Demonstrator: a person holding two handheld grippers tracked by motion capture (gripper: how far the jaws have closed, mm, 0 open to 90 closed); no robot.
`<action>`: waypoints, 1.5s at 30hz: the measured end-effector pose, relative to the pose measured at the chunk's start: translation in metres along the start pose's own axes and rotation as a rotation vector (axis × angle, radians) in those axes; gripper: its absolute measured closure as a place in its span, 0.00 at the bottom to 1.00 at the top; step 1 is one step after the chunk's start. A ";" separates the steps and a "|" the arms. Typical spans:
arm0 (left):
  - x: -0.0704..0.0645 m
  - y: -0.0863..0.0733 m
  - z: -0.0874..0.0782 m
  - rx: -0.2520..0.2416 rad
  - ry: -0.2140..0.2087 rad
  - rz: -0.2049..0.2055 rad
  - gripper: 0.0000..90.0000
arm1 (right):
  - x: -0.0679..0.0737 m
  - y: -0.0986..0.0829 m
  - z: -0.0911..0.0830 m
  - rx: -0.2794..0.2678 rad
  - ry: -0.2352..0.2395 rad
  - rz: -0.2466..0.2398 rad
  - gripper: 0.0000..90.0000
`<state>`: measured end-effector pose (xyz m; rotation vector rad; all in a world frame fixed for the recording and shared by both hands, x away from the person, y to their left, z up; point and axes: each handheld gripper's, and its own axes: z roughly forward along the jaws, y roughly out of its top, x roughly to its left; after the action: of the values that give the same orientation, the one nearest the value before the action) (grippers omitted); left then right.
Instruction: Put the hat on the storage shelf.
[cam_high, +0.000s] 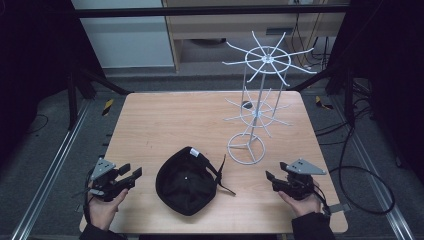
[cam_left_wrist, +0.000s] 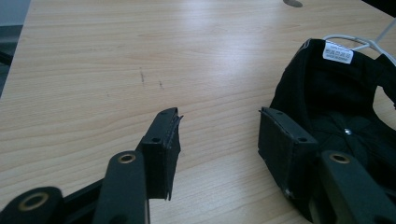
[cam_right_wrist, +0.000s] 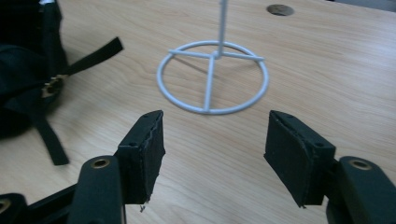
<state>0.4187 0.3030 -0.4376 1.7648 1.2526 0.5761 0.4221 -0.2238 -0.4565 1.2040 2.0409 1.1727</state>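
Note:
A black cap (cam_high: 186, 181) lies upside down on the wooden table (cam_high: 165, 120), its strap trailing right. In the left gripper view the cap (cam_left_wrist: 341, 107) shows a white label inside. A white wire rack (cam_high: 260, 95) with two spoked tiers stands at the right; its ring base (cam_right_wrist: 212, 77) is ahead in the right gripper view. My left gripper (cam_high: 131, 175) rests open left of the cap, jaws (cam_left_wrist: 219, 140) spread with nothing between. My right gripper (cam_high: 274, 179) sits open right of the cap, its jaws (cam_right_wrist: 215, 149) apart over bare wood.
A dark round hole (cam_high: 246, 105) is set in the table behind the rack. The cap's black strap (cam_right_wrist: 88, 58) lies loose on the wood at the left of the right gripper view. Black frame bars and cables (cam_high: 360, 170) surround the table on the floor.

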 end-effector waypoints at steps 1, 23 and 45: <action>-0.003 0.001 0.000 -0.002 -0.007 0.010 0.53 | 0.003 0.001 0.001 -0.003 0.007 -0.008 0.43; -0.038 0.005 0.002 0.039 -0.068 0.048 0.55 | 0.073 0.041 0.048 0.008 0.199 -0.075 0.49; -0.049 -0.008 0.023 0.167 -0.075 0.089 0.63 | 0.123 0.070 0.126 0.065 0.242 -0.072 0.58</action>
<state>0.4132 0.2502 -0.4501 1.9712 1.2042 0.4625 0.4876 -0.0459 -0.4595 1.0505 2.2963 1.2788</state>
